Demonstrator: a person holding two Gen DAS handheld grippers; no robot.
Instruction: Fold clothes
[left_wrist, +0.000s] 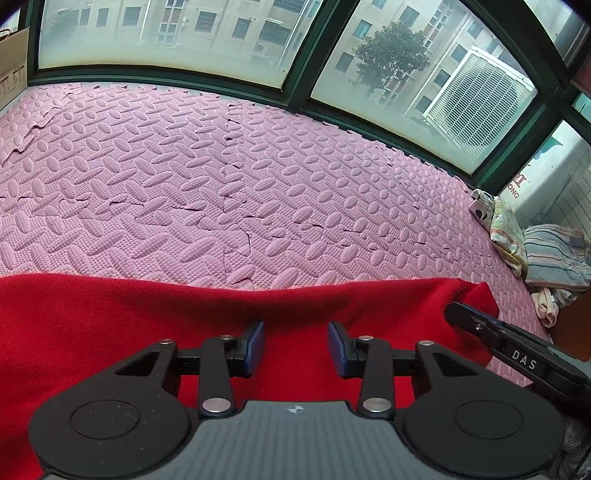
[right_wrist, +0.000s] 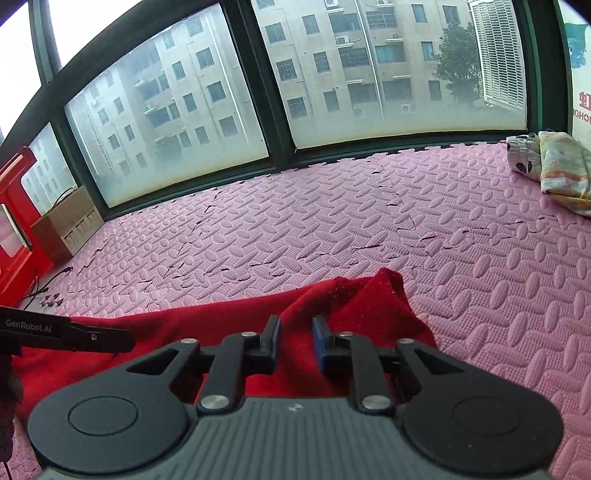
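Note:
A red knit garment (left_wrist: 147, 325) lies spread on the pink foam mat (left_wrist: 258, 177). My left gripper (left_wrist: 296, 349) hovers over it, open, nothing between its blue pads. The right gripper shows at the right of the left wrist view (left_wrist: 491, 332), at the garment's right corner. In the right wrist view the garment (right_wrist: 207, 325) has a raised, rumpled corner (right_wrist: 384, 291). My right gripper (right_wrist: 296, 341) is open over that rumpled part, its jaws a narrow gap apart with no cloth clearly between them. The left gripper shows at the left edge of that view (right_wrist: 74, 334).
Folded and piled clothes (left_wrist: 546, 258) lie at the mat's right end, also in the right wrist view (right_wrist: 557, 170). A cardboard box (right_wrist: 66, 225) and a red cabinet (right_wrist: 14, 221) stand at the left. Windows (right_wrist: 332, 74) run along the far edge. Cables (right_wrist: 44, 288) lie nearby.

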